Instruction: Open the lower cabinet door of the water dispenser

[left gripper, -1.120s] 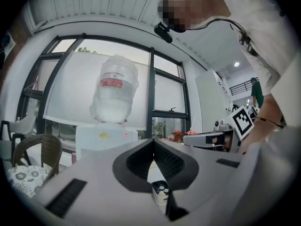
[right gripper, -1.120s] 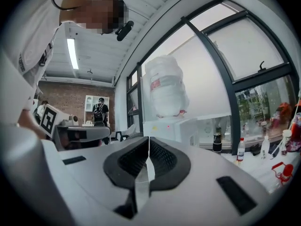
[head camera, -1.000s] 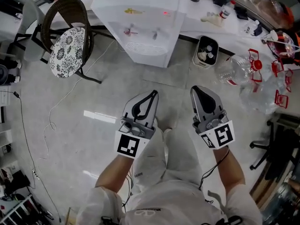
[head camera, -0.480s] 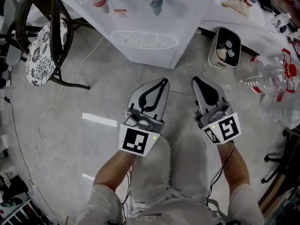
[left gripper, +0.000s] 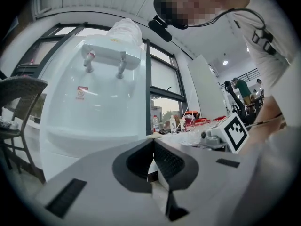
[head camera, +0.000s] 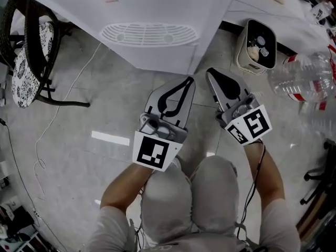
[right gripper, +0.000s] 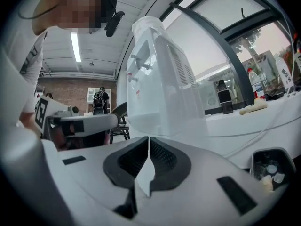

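Observation:
The white water dispenser stands straight ahead, its oval drip grille facing me. In the left gripper view the dispenser shows two taps up high; its lower front is partly hidden behind my jaws. My left gripper is shut and empty, held level a short way before the dispenser's base. Beside it, my right gripper is also shut and empty, pointing at the dispenser's right corner. The right gripper view looks up at the dispenser over the closed jaws.
A wicker chair with a patterned cushion stands left of the dispenser. A small white bin sits to its right, with big clear water bottles beyond. A thin cable trails over the tiled floor. My knees are just below the grippers.
Both grippers have sunk low and drawn closer to the dispenser as the person crouched; the dispenser now fills the top of the head view. The jaws stayed shut.

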The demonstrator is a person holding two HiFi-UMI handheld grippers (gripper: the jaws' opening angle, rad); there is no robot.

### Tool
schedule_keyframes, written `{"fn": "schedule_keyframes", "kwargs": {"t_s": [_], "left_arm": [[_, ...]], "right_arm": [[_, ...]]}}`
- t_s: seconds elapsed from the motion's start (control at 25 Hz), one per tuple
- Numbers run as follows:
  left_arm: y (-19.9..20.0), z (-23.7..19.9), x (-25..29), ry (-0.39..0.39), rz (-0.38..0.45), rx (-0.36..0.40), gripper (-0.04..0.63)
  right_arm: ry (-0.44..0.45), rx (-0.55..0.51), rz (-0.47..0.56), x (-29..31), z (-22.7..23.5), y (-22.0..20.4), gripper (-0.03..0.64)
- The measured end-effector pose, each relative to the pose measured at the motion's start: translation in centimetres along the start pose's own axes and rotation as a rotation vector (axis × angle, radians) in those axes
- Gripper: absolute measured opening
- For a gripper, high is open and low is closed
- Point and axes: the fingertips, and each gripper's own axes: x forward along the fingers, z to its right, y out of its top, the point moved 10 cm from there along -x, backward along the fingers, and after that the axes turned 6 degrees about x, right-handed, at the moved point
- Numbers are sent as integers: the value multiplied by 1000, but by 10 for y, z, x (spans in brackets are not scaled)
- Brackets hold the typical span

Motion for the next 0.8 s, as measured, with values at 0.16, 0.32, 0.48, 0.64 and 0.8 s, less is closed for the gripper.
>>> {"fn": "schedule_keyframes", "kwargs": {"t_s": [0.16,0.32,0.48,0.64,0.8], "left_arm": [[-8,-6,-1,-15,29,11,2],[-14,-11,-1,-34,46,42,2],[-23,-13,2,-46,52,65,2],[-36,-11,7,-56,48,63,2],[-44,-7,11,-79,39,52,2]], "right_arm": [[4,-6,10,11,17,-20,30],[12,-24,-2,25,31,-34,108],[-26,-36,14,33,46,-43,169],[-35,-90,4,40,50,-52,208],[-30,-110,-2,50,53,-61,233]]}}
